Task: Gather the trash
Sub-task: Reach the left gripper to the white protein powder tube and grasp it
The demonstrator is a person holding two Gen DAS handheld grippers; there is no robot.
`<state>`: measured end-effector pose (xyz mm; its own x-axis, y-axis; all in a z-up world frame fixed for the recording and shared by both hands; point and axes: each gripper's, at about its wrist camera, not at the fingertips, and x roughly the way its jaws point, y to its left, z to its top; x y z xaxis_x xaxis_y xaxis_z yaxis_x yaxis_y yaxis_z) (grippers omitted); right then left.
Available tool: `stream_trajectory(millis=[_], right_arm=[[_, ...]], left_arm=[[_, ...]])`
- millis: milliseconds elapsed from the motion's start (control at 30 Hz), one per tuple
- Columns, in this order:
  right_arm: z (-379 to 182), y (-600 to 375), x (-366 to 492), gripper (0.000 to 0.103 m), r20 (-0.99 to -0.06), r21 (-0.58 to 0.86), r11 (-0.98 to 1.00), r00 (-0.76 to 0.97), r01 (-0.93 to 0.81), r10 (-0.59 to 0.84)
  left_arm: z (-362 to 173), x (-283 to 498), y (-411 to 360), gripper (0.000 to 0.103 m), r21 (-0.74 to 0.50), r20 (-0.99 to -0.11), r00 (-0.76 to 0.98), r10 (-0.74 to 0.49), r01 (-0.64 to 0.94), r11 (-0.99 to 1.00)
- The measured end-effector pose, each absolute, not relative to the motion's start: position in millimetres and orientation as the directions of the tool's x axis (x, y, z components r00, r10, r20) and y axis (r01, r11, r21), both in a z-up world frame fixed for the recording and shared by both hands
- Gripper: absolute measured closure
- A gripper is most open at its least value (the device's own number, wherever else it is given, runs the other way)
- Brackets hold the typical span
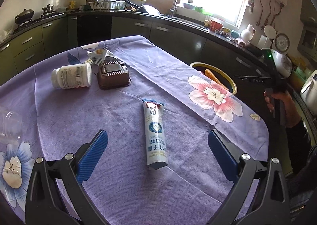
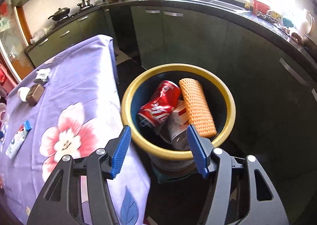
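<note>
In the left wrist view my left gripper (image 1: 158, 136) is open and empty, its blue pads on either side of a white and blue sachet (image 1: 155, 133) lying on the purple flowered cloth (image 1: 118, 175). Farther back lie a white pill bottle (image 1: 72, 76), a brown plastic tray (image 1: 113, 75) and a torn wrapper (image 1: 98, 56). In the right wrist view my right gripper (image 2: 158, 134) is open and empty above the yellow-rimmed bin (image 2: 128, 96), which holds a red can (image 2: 160, 104), an orange waffle piece (image 2: 197, 107), a carton and a plastic bottle.
The bin (image 1: 233, 84) stands off the table's right edge. A clear plastic cup (image 1: 10, 126) lies at the table's left edge. Dark kitchen cabinets and a cluttered counter (image 1: 198, 25) wrap around behind. The hand holding the right gripper (image 1: 277, 100) is at right.
</note>
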<state>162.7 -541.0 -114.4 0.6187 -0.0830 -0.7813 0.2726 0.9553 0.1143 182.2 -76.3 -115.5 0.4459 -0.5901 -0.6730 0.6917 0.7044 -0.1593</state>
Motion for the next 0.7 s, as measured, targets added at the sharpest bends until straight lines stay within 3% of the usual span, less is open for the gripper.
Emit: stream_trajectory(millis=[200,500,633,700], right_arm=[[-112,-527,145,0.044,-0.77,0.152,0.955,0.637,0.254,-0.047],[-100,-522,136,0.041,-0.751,0.141,0.958,0.658,0.25,-0.061],[-96,-524,134,0.041,-0.745,0.145,0.956,0.664,0.256,-0.065],[-96,-525,132,0.041,-0.744,0.146,0.954,0.665,0.26,-0.067]], left_arm=[[-125,192,-113,0.007,-0.088,-0.73,0.419,-0.539,0.725,0.683],[-140,213,-120,0.009,-0.131,-0.765,0.394,-0.51,0.679,0.722],[-144,216,-123,0.028,-0.132,-0.786,0.377,-0.49,0.672,0.728],[-145,214,-124,0.031,-0.115,-0.787,0.39,-0.478,0.668,0.735]])
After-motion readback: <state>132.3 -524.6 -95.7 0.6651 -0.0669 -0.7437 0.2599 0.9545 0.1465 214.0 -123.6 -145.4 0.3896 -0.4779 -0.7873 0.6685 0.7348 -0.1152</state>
